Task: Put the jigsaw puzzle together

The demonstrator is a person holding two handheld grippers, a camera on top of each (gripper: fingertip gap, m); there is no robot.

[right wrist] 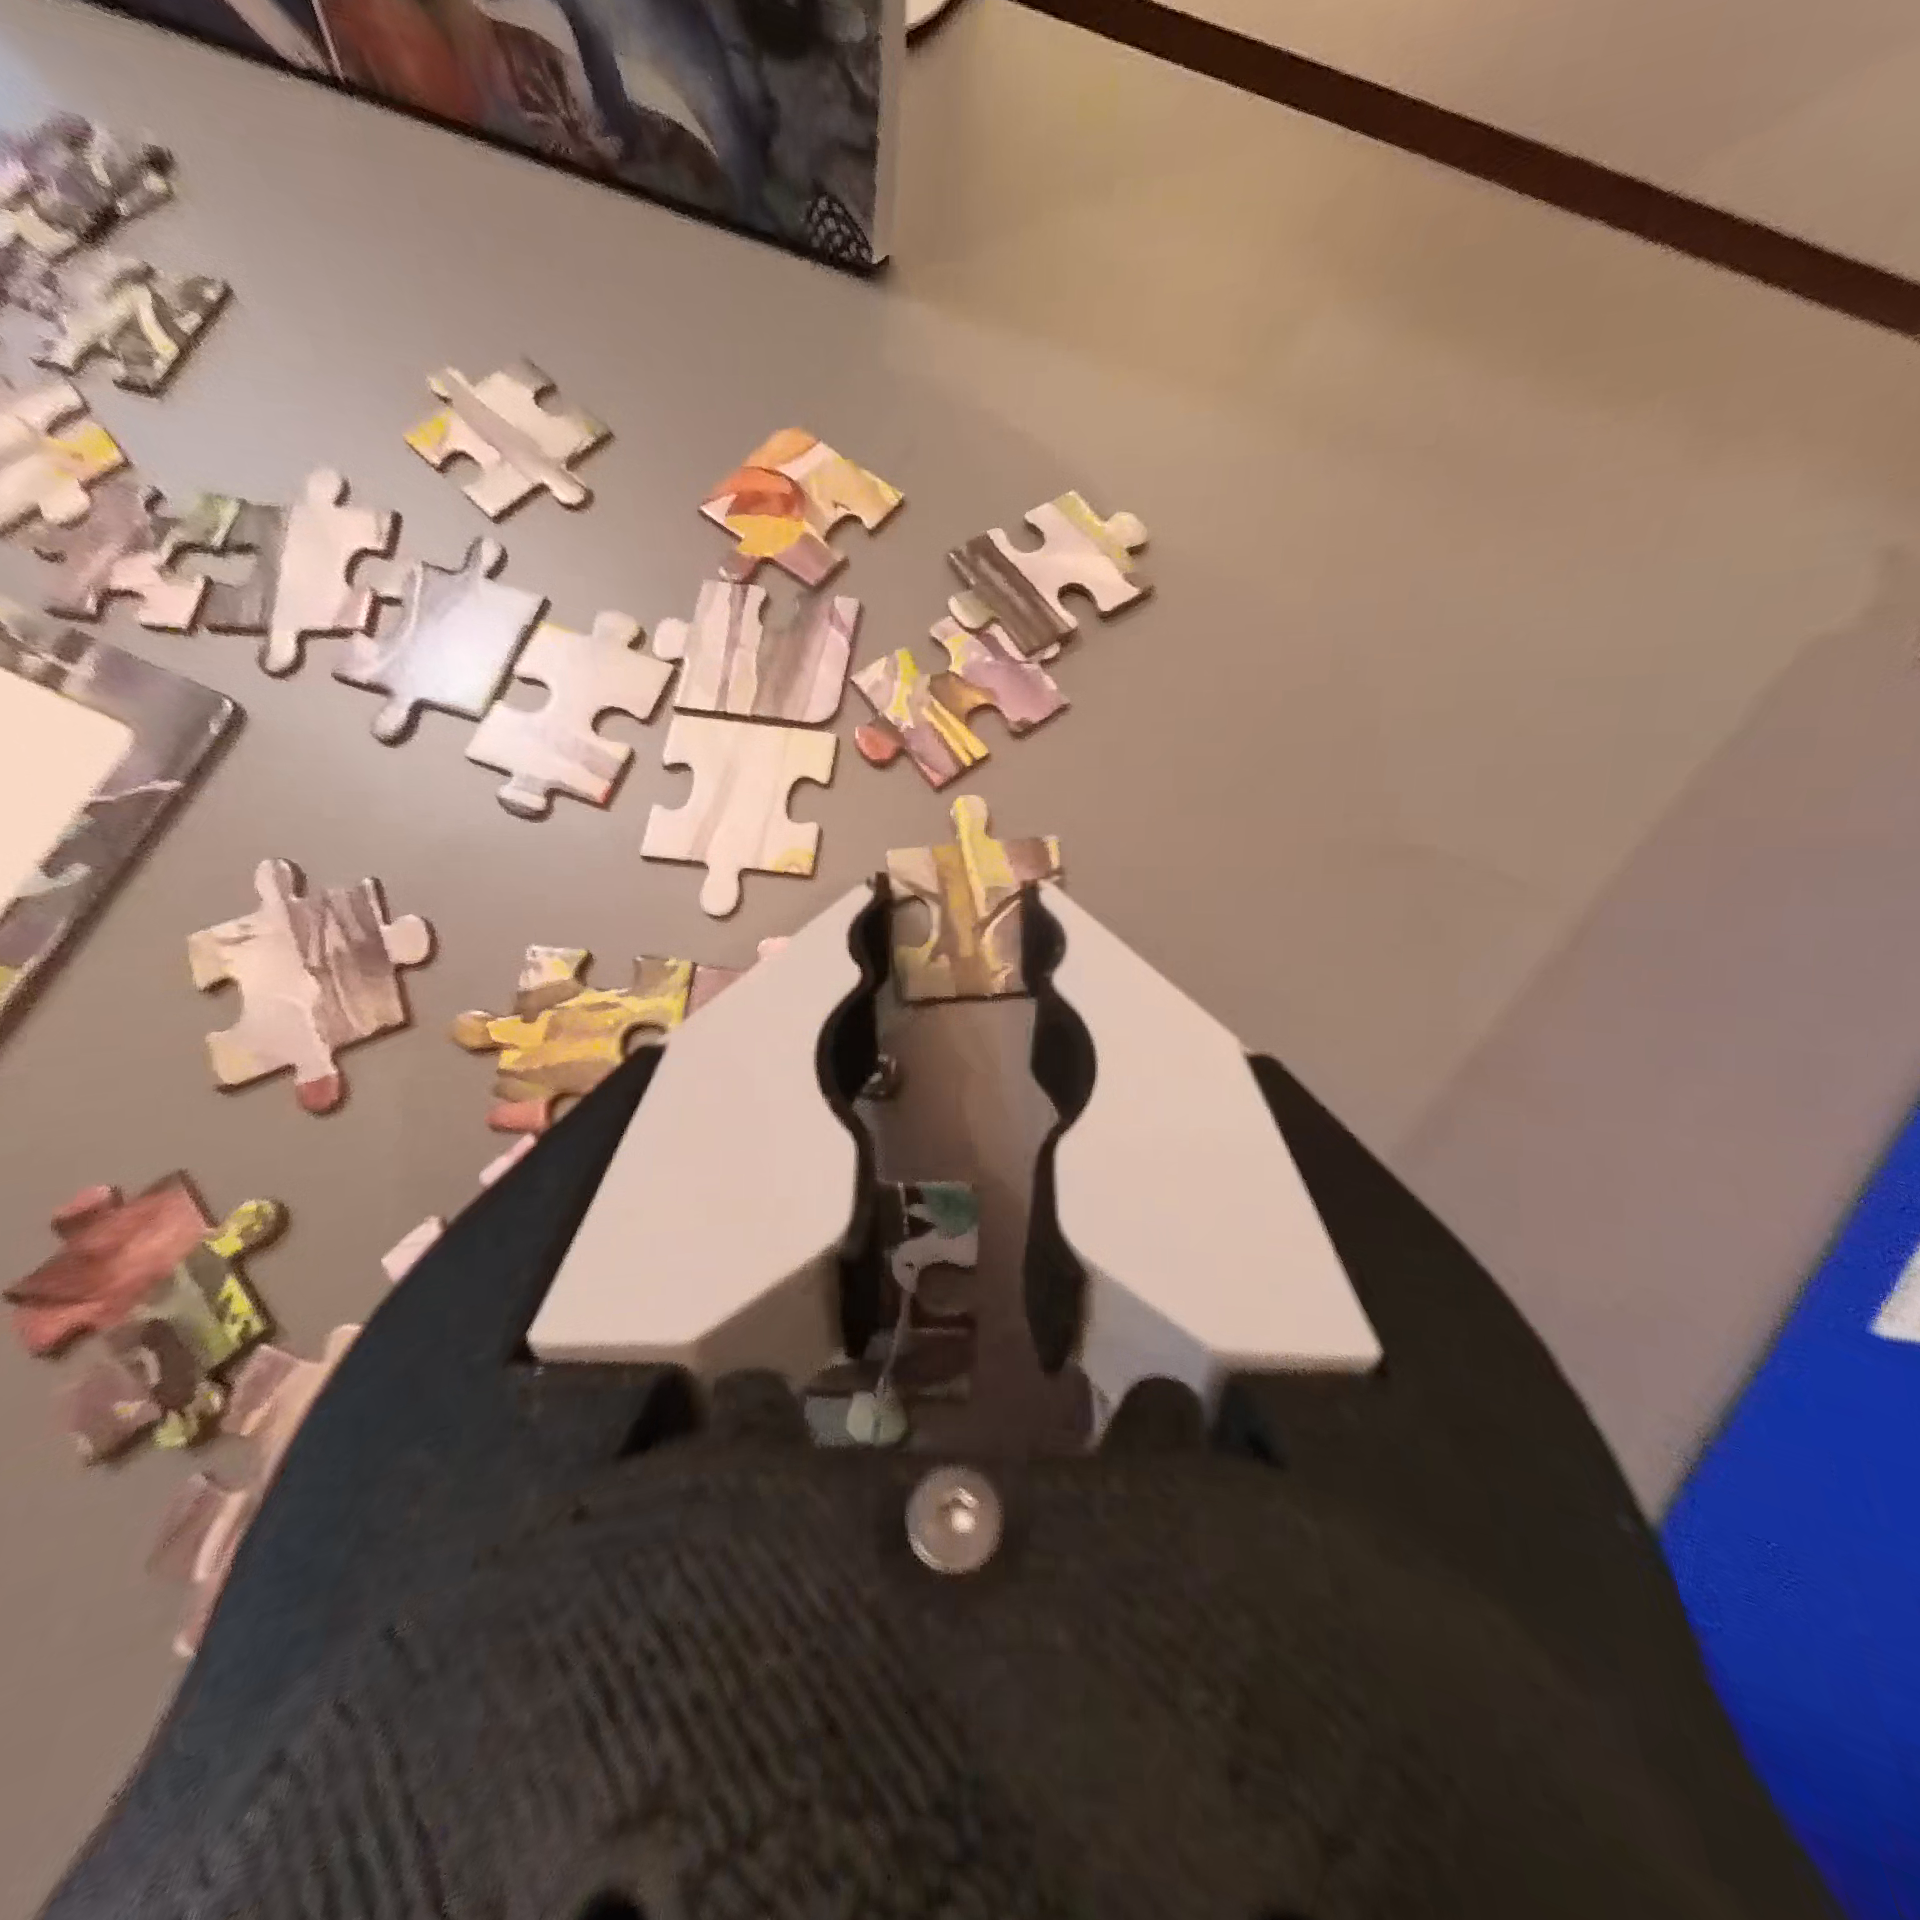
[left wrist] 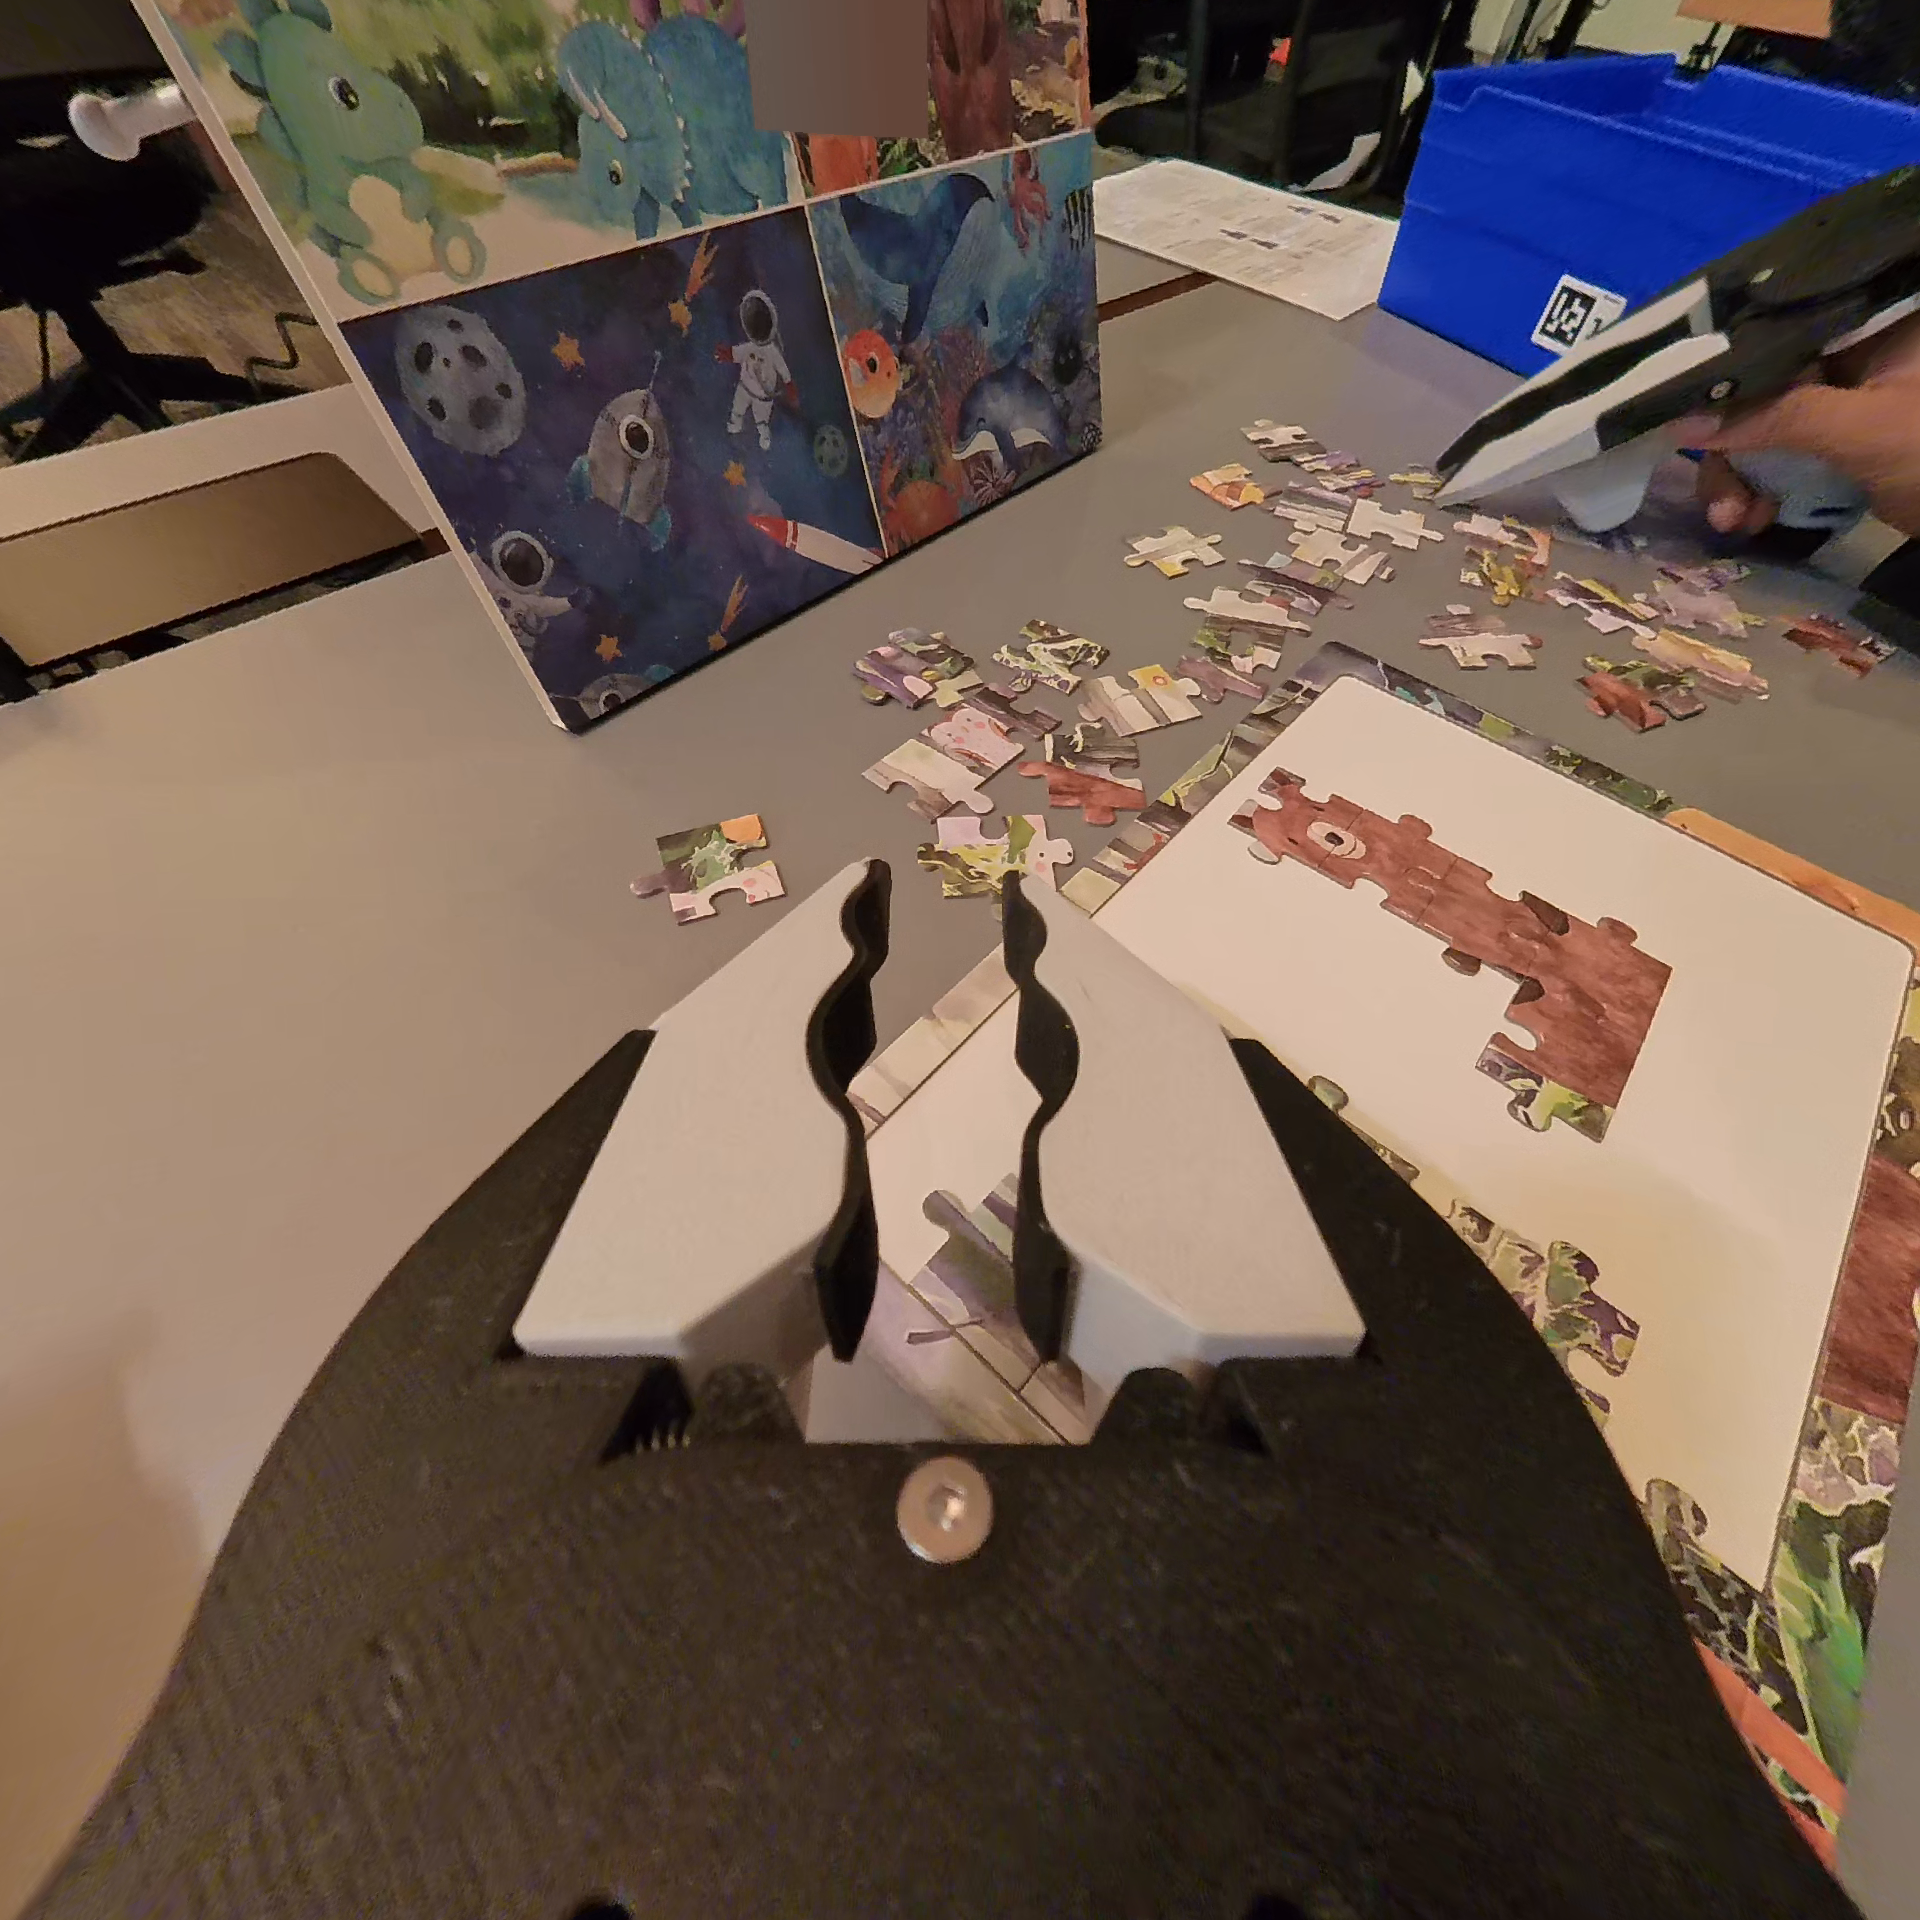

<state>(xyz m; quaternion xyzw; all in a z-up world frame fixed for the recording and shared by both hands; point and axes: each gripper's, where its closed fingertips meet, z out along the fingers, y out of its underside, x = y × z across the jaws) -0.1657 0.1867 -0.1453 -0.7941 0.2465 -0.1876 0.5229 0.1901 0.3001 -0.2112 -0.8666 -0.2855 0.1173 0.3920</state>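
Note:
The puzzle tray (left wrist: 1382, 677) lies flat, with a white inside and a picture border. A joined brown bear cluster (left wrist: 1455, 914) sits in it. Several loose pieces (left wrist: 1049, 727) lie scattered on the grey table beyond the tray. My left gripper (left wrist: 943, 883) is open and empty, hovering over the tray's near left corner. My right gripper (right wrist: 958, 894) is shut on a yellow-grey puzzle piece (right wrist: 971, 920) by its side edges, low over the table at the right of the loose pieces (right wrist: 738, 800). It also shows in the left wrist view (left wrist: 1455, 488), tip down.
A picture-covered puzzle box (left wrist: 675, 416) stands upright behind the pieces, its corner also in the right wrist view (right wrist: 675, 104). A blue bin (left wrist: 1610, 208) stands at the back right, with a paper sheet (left wrist: 1236, 234) beside it. A hand (left wrist: 1829, 436) holds the right gripper. The grippers' ends are close to 40 cm from one another.

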